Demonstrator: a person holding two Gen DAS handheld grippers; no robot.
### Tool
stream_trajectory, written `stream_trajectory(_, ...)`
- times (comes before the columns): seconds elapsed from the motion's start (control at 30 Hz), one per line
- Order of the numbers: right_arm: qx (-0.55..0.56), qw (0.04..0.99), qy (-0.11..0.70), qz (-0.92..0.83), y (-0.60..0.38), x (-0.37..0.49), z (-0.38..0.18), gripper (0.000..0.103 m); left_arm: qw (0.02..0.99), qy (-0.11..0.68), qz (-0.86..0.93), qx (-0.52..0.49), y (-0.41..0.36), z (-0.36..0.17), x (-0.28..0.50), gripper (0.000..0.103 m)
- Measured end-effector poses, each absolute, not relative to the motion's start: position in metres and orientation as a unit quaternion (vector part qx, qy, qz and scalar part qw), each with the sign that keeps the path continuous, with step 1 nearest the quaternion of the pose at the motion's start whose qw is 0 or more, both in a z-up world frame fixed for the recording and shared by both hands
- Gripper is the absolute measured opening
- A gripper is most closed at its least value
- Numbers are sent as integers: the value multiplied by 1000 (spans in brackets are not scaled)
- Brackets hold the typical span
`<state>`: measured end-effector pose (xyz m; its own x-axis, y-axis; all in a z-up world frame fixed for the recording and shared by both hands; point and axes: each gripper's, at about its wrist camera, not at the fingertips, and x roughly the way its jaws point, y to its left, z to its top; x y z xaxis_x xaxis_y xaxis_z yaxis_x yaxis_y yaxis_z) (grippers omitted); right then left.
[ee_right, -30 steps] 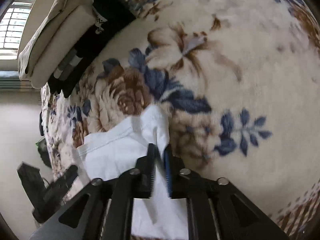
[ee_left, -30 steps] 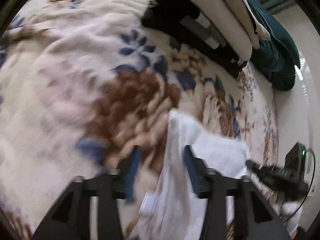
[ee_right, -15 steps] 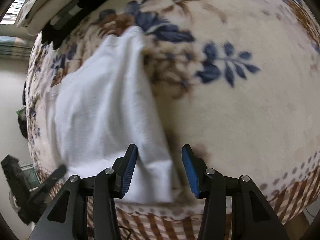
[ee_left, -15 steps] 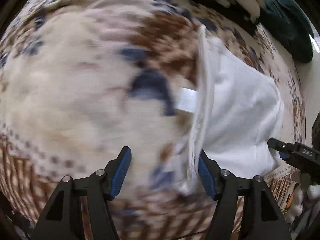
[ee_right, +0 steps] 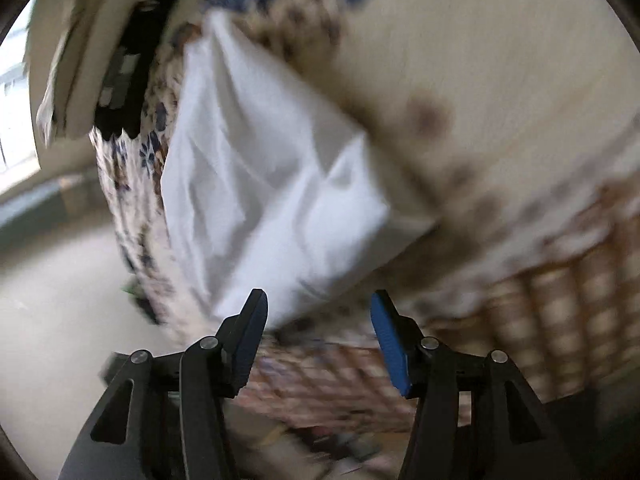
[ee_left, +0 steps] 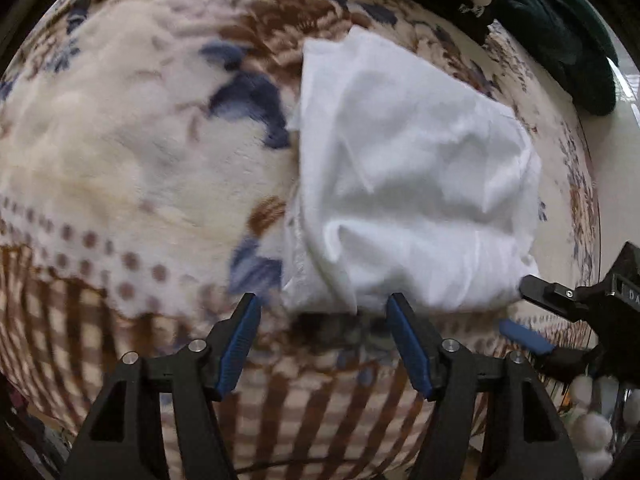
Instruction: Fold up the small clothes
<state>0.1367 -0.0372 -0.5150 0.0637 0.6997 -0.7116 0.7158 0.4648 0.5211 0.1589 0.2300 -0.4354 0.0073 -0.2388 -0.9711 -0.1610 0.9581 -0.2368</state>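
Observation:
A small white garment (ee_left: 404, 176) lies folded on the floral blanket (ee_left: 132, 152), close to its checked front border. My left gripper (ee_left: 322, 308) hovers open just short of the garment's near edge, with no cloth between its blue pads (ee_left: 240, 344). In the blurred right wrist view the same garment (ee_right: 272, 200) lies ahead. My right gripper (ee_right: 318, 308) has its jaws opening, and the cloth's near corner lies by its left fingertip with neither pad pressing it. From the left wrist view, the right gripper (ee_left: 520, 312) sits at the garment's right corner.
A stack of folded cream, black and teal clothes (ee_left: 560, 20) lies along the blanket's far side, also visible as the stack (ee_right: 80, 60). The blanket's checked border (ee_left: 300, 400) drops off at the near edge. White fluffy balls (ee_left: 592, 432) sit below at the right.
The right gripper, shut on the white cloth a second ago, has let go. Both grippers have drawn back toward the blanket's near edge, and the garment now lies folded flat.

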Motion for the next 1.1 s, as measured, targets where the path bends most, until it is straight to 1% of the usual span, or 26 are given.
stream_trajectory(0.07, 547, 496, 674, -13, -28, 143, -536, 55, 690, 709, -23, -147, 230, -445, 162, 63)
stream_trajectory(0.1, 557, 495, 667, -20, -28, 145, -540, 41, 688, 711, -23, -143, 230, -449, 164, 63)
stream_trajectory(0.13, 563, 491, 664, -31, -28, 147, -542, 20, 688, 712, -26, -141, 230, -450, 164, 64)
stream_trajectory(0.17, 567, 489, 662, -32, -29, 149, -541, 18, 690, 711, -28, -134, 231, -448, 165, 65)
stream_trajectory(0.2, 572, 491, 656, -31, -31, 150, -536, 13, 692, 710, -34, -122, 231, -445, 165, 65)
stream_trajectory(0.23, 570, 495, 655, -27, -31, 152, -528, 11, 695, 710, -42, -101, 230, -443, 165, 65)
stream_trajectory(0.33, 565, 506, 651, -17, -29, 150, -509, 8, 696, 715, -59, -46, 229, -439, 160, 66)
stream_trajectory(0.43, 572, 511, 642, -18, -28, 145, -498, 8, 698, 712, -60, 45, 233, -432, 155, 65)
stream_trajectory(0.5, 571, 515, 638, -20, -35, 145, -493, 8, 698, 711, -38, 67, 245, -430, 153, 65)
stream_trajectory(0.53, 569, 518, 638, -23, -41, 143, -492, 8, 698, 714, -24, 59, 255, -430, 153, 65)
stream_trajectory(0.6, 561, 514, 649, -21, -44, 140, -495, 8, 692, 721, -2, 18, 272, -429, 154, 63)
stream_trajectory(0.63, 550, 514, 659, -21, -47, 139, -499, 11, 690, 723, 0, -25, 280, -427, 154, 63)
stream_trajectory(0.67, 528, 519, 672, -24, -48, 140, -501, 16, 686, 723, -2, -85, 288, -426, 153, 63)
stream_trajectory(0.7, 491, 530, 691, -30, -49, 141, -502, 32, 680, 719, -6, -139, 294, -424, 150, 63)
stream_trajectory(0.73, 455, 542, 706, -39, -50, 141, -499, 41, 672, 710, -8, -212, 299, -422, 145, 63)
stream_trajectory(0.8, 423, 563, 709, -44, -56, 136, -490, 42, 664, 693, -13, -281, 296, -418, 137, 63)
stream_trajectory(0.83, 420, 566, 708, -42, -58, 134, -486, 46, 666, 686, -15, -292, 291, -417, 133, 63)
stream_trajectory(0.9, 449, 549, 704, -31, -57, 131, -489, 51, 673, 685, -15, -280, 275, -421, 131, 63)
stream_trajectory(1.0, 505, 503, 701, -19, -48, 128, -512, 51, 675, 685, -17, -274, 253, -434, 139, 63)
stream_trajectory(1.07, 519, 488, 702, -20, -39, 129, -527, 51, 684, 680, -18, -264, 244, -435, 142, 61)
stream_trajectory(1.1, 522, 484, 702, -25, -37, 127, -531, 49, 691, 674, -17, -259, 241, -433, 143, 48)
